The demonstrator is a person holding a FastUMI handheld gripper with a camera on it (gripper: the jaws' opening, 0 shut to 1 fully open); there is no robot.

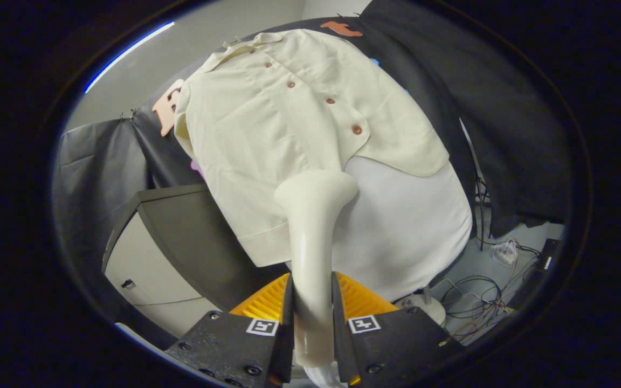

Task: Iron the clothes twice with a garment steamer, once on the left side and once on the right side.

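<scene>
My gripper (312, 302) is shut on the handle of a cream garment steamer (310, 231), both fingers pressing on it. The steamer's flared head (316, 186) points at a cream button-up shirt (267, 134) with several reddish buttons, hung on a white mannequin torso (407, 226). The head rests at or just off the shirt's lower front, close to the button placket and above the hem. I cannot tell whether it touches the cloth.
A dark-topped cabinet (181, 231) with pale sides stands beside the shirt, near the fingers. The mannequin's round base (429, 307) sits on the floor, with tangled cables (483, 302) and a power strip (504, 250) beyond it. Black cloth hangs behind.
</scene>
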